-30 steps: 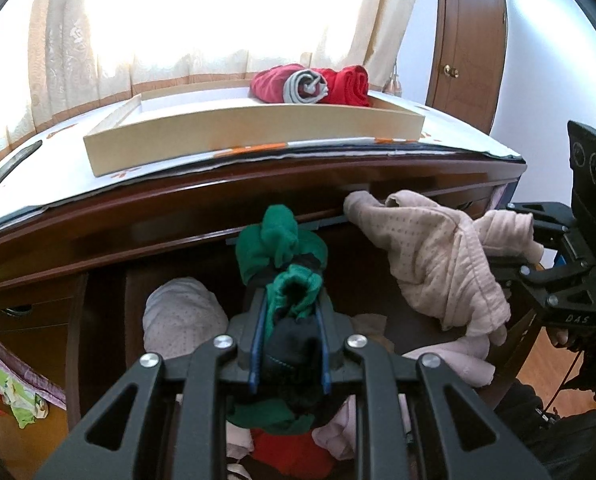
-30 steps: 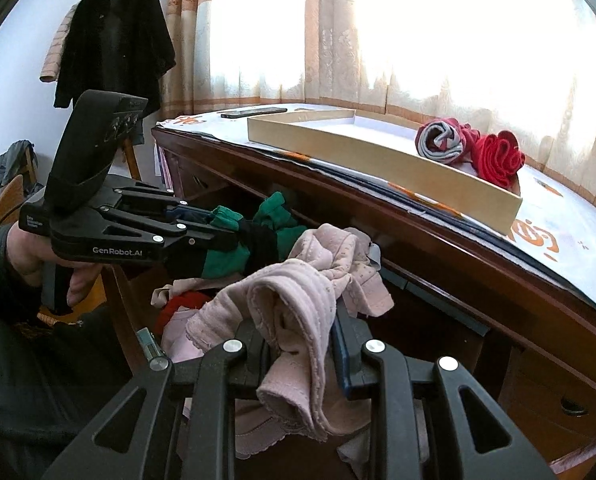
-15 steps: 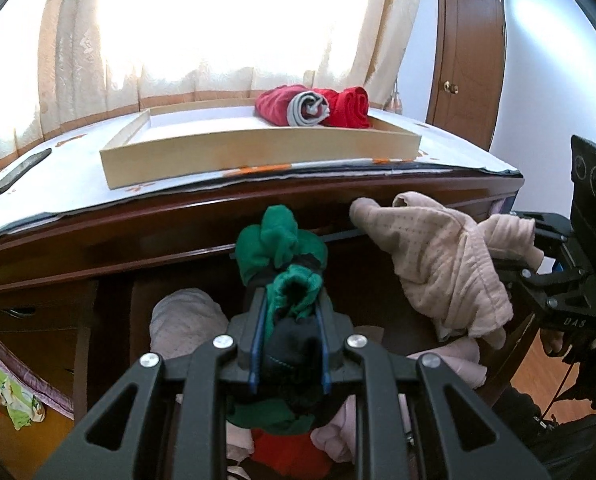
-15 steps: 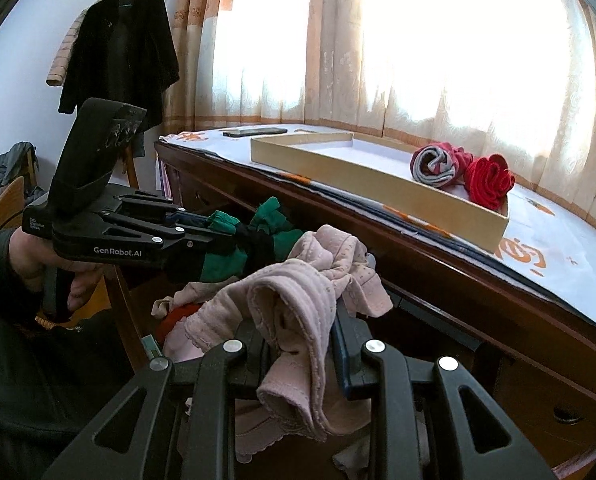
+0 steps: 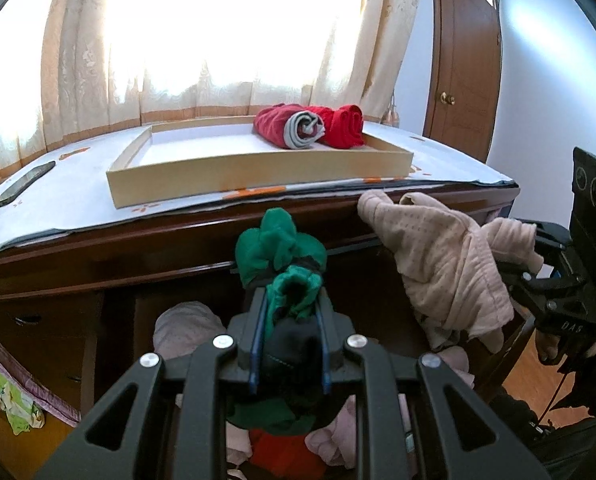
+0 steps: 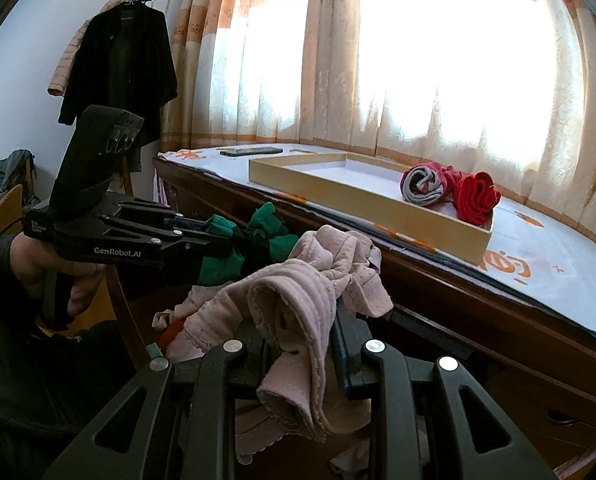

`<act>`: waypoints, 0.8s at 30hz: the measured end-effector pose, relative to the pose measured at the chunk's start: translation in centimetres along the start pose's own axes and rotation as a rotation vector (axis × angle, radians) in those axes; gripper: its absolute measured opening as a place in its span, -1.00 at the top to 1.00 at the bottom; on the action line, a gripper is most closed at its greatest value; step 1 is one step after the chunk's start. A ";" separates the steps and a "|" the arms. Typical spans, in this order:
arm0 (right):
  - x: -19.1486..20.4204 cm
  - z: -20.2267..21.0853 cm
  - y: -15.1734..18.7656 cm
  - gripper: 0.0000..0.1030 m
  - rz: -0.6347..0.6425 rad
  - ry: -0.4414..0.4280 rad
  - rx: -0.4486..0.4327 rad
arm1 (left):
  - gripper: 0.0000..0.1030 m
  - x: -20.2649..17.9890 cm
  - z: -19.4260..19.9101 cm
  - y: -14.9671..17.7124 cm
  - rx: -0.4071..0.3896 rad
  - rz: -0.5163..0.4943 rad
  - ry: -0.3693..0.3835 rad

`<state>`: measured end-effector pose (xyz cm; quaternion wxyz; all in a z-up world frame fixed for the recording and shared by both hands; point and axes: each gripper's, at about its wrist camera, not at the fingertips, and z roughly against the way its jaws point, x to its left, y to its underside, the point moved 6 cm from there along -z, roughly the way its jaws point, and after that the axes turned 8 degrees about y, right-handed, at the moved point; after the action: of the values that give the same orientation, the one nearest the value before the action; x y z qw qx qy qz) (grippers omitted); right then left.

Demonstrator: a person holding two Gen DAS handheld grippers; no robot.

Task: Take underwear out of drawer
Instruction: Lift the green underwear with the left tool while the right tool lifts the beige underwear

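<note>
Now your left gripper (image 5: 290, 312) pinches green underwear (image 5: 280, 248); right gripper (image 6: 298, 332) clamps pink underwear (image 6: 298, 292), seemingly above the drawer (image 5: 170, 320).

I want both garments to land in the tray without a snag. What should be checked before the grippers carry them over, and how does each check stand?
1. Left gripper shut on the green underwear: ok.
2. Right gripper shut on the pink underwear: ok.
3. Green underwear lifted free of the drawer pile: ok.
4. Pink underwear free of the pile: cannot tell; its lower folds hang close to the clothes beneath.
5. Bare floor in the tray beside the rolled red clothes: ok.
6. Phone lies outside the tray, off the path: ok.
</note>
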<state>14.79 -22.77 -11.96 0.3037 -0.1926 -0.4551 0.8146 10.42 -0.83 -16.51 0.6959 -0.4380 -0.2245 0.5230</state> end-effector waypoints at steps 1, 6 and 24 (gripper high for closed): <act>0.0 0.1 -0.1 0.48 0.000 0.001 -0.005 | 0.63 -0.1 0.1 -0.1 -0.003 -0.002 -0.001; 0.2 0.5 -0.6 0.48 0.004 0.003 -0.023 | 0.63 -0.2 0.5 -0.4 -0.029 -0.008 -0.002; 0.5 2.0 -1.8 0.48 0.009 0.017 -0.088 | 0.65 -0.8 1.8 -1.2 -0.080 -0.040 -0.010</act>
<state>13.78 -22.94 -9.44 0.2953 -0.2147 -0.4869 0.7935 9.40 -1.01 -14.44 0.6871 -0.4583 -0.2573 0.5016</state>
